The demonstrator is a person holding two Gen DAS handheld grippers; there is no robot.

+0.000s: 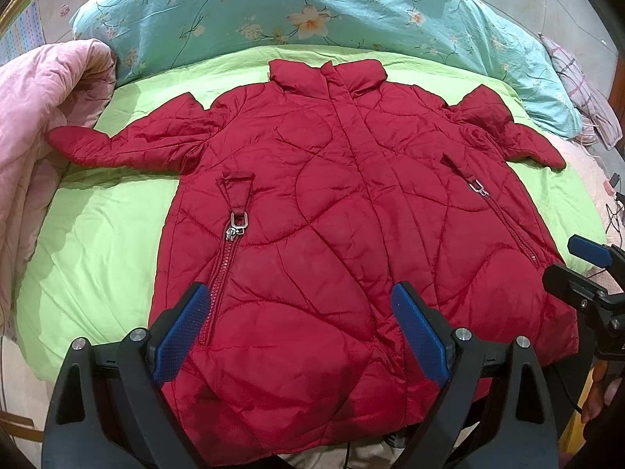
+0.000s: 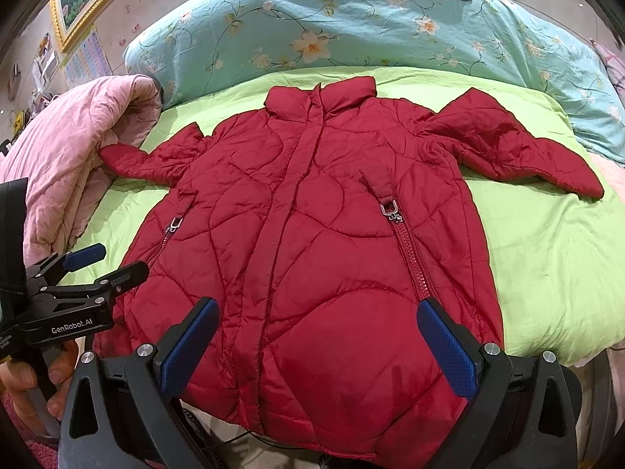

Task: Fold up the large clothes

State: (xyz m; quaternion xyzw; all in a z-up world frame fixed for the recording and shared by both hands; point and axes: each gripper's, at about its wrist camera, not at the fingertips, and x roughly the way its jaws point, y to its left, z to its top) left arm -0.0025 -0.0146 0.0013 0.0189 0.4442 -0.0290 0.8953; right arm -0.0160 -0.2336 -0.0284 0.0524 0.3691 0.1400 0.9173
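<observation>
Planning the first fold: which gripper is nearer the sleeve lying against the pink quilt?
Left. The left gripper hovers over the jacket's hem on the side of that sleeve; the right gripper hovers over the hem farther toward the other sleeve.

Your left tongs [image 1: 300, 328] are spread wide, blue pads [image 1: 181, 332] well apart and gripping nothing. Your right tongs [image 2: 318, 348] are parted just as widely, also empty, held level beside the left ones. Your fingers [image 2: 23, 387] wrap the left handle, and a bit of your right hand [image 1: 595, 398] shows at its handle.
</observation>
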